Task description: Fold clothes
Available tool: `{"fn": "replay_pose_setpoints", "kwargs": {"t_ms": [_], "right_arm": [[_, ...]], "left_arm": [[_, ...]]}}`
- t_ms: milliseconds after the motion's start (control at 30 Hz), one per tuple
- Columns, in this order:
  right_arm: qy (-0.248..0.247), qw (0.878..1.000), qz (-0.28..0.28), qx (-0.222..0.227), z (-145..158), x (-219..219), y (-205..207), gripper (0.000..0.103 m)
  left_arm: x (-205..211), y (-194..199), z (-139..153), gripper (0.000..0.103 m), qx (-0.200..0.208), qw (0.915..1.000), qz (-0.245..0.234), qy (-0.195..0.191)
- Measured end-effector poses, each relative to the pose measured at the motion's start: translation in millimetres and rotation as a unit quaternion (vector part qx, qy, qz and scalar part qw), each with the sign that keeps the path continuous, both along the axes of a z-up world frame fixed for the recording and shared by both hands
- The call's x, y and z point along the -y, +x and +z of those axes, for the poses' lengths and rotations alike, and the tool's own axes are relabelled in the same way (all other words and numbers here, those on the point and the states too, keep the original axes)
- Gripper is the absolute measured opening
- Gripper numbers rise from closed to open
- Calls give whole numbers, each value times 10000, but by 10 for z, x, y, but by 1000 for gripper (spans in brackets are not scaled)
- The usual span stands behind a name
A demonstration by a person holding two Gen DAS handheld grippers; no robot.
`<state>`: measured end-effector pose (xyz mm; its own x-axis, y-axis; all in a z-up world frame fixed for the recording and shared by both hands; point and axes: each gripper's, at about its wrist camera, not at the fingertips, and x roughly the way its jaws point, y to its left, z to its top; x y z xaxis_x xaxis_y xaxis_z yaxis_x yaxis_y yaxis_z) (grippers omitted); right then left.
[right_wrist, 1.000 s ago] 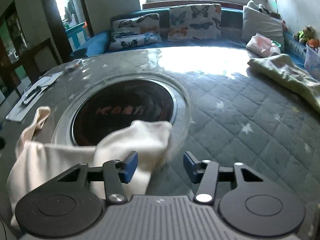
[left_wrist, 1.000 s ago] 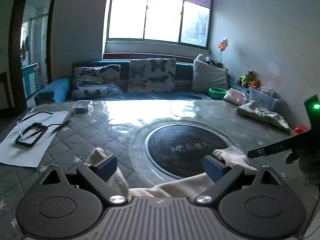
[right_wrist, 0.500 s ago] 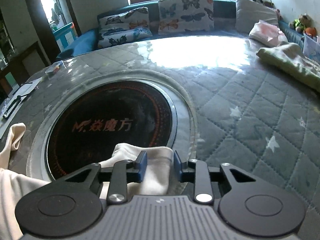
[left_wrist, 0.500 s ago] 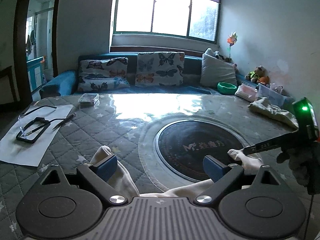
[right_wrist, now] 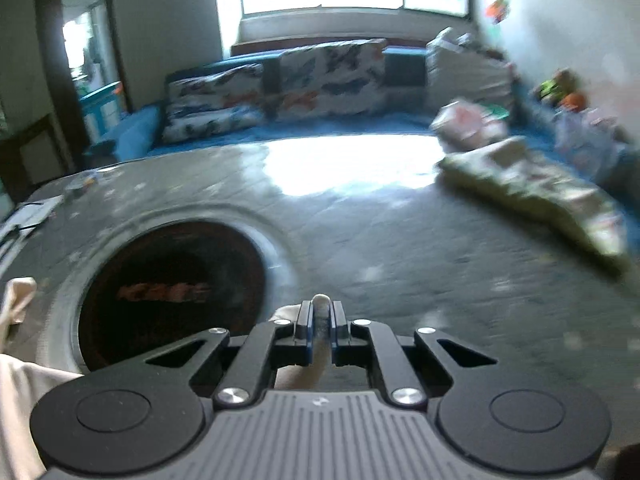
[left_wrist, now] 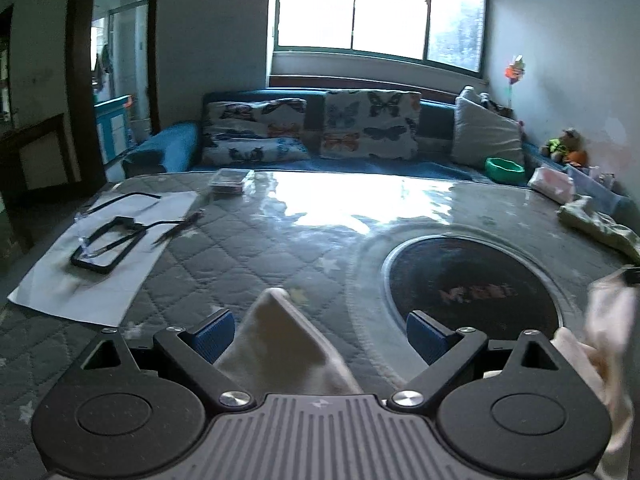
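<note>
Cream cloth (right_wrist: 321, 322) is pinched between the closed fingers of the right claw (right_wrist: 321, 316), above the quilted tabletop (right_wrist: 420, 264). Left claw (left_wrist: 320, 328) gapes wide, a peak of the same garment between its pads, touching neither, beside the dark round inset (left_wrist: 472, 280).

Soft matt cream cloth (left_wrist: 280, 344) lies on a quilted grey table cover (left_wrist: 248, 256) under a glossy film.

Two low wrist views just above the quilted table (left_wrist: 248, 248), both facing the sofa (left_wrist: 180, 140) and window (left_wrist: 380, 4).
</note>
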<state>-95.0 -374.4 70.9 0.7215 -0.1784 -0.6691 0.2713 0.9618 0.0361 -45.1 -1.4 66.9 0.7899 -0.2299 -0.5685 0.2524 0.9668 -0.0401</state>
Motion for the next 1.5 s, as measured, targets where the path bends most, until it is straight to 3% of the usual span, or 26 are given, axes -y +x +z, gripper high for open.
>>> {"fn": "replay_pose_setpoints", "kwargs": {"t_ms": [200,400,467,600,700,867,967,1067,1133,1167,1233,1300,1500], "right_arm": [[-488,9973,-532,-125,63,264,-369,7],[-797,9908,-772,-771,-247,382,-508,8],[-823,9902,-745,-851,-308,394,-527,17],[-990,9903,-684,-689,-244,363,-528,21],[-1061,9919,-559,-412,-99,295,-515,37],[-907,9958,-52,-148,-4,41,-516,37],[-719,9969,294,-94,-4,-135,-484,37],[-624,9964,557,-129,-42,-269,-434,37],[-561,9956,732,-152,-68,-359,-401,37],[-536,9953,785,-160,-79,-392,-386,37],[-498,9952,828,-172,-100,-436,-367,37],[-480,9952,829,-199,-127,-452,-346,37],[-472,9953,774,-327,-248,-465,-328,37]], "left_arm": [[-140,26,-8,94,-29,9998,195,42],[-213,28,-23,94,-103,9994,294,118],[-217,32,-19,94,-113,9993,307,156],[-202,91,-6,94,-161,9991,336,186],[-154,181,11,94,-190,9989,363,231],[-33,467,19,92,-306,9981,384,381],[52,715,-51,85,-502,9957,504,590],[50,885,-167,69,-754,9931,616,653],[20,948,-232,51,-916,9915,668,632],[5,979,-264,47,-996,9907,694,621],[-29,1025,-317,26,-1130,9890,746,597],[-93,975,-307,13,-1105,9891,801,558],[-462,754,-170,8,-806,9858,1364,555]]}}
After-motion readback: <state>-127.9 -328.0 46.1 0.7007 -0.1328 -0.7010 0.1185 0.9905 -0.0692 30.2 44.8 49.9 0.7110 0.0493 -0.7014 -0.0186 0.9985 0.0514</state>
